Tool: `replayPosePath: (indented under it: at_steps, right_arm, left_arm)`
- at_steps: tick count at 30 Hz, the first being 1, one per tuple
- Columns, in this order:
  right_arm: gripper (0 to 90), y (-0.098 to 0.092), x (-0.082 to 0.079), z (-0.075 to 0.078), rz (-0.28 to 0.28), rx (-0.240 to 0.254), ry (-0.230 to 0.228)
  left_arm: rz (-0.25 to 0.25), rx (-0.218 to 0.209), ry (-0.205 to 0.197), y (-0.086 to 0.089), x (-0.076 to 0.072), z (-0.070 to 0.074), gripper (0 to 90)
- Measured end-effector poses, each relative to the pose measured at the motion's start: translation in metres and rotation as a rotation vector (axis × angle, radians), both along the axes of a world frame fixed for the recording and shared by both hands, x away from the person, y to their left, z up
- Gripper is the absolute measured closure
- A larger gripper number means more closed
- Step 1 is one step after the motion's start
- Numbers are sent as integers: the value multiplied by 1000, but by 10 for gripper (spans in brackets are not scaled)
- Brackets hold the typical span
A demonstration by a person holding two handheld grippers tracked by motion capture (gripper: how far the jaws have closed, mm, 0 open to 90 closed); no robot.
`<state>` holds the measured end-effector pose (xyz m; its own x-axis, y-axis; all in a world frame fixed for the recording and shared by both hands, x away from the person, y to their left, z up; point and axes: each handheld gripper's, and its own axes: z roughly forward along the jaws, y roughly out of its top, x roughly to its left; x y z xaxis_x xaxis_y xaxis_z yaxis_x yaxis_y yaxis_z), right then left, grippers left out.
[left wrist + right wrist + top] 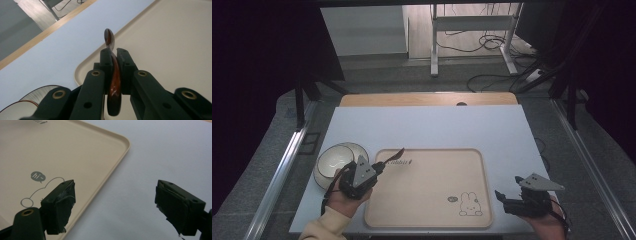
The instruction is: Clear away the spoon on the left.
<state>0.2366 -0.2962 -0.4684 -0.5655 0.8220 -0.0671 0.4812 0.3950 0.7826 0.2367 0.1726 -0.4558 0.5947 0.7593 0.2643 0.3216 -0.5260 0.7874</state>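
A dark brown wooden spoon (pixel 113 75) is clamped by its handle in my left gripper (pixel 115 53), bowl end pointing away over the tray's left rim. From above, the same spoon (pixel 394 155) sticks out of the left gripper (pixel 382 165) toward the far left corner of the beige tray (pixel 427 170). A white bowl (pixel 334 160) with a brown rim sits just left of that hand. My right gripper (pixel 115 202) stands open with nothing between its jaws, over the table by the tray's right edge (pixel 110 173); it also appears at lower right as the right gripper (pixel 507 197).
The tray carries a small rabbit drawing (pixel 469 205) at its near right corner. The pale blue table top (pixel 427 127) extends beyond the tray. A wooden strip (pixel 427 99) runs along the far edge. Metal rails (pixel 282 170) flank the table.
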Motion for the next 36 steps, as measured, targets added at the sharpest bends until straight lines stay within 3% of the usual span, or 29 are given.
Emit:
replayPosePath:
  at_steps: [9,10,19,28,36]
  right_arm:
    - [169,0,0,0,1,-1,1]
    - [169,0,0,0,3,-1,1]
    - [169,1,0,0,4,-2,2]
    - [169,1,0,-1,9,-5,1]
    - [169,1,0,-1,11,-6,6]
  left_arm:
    - [-7,32,24,-2,1,-9,849]
    - [-12,53,24,-4,0,-10,849]
    - [-18,80,21,-9,-1,-17,850]
    - [-43,158,30,-17,-6,-27,849]
    - [-47,200,34,-20,-7,-33,846]
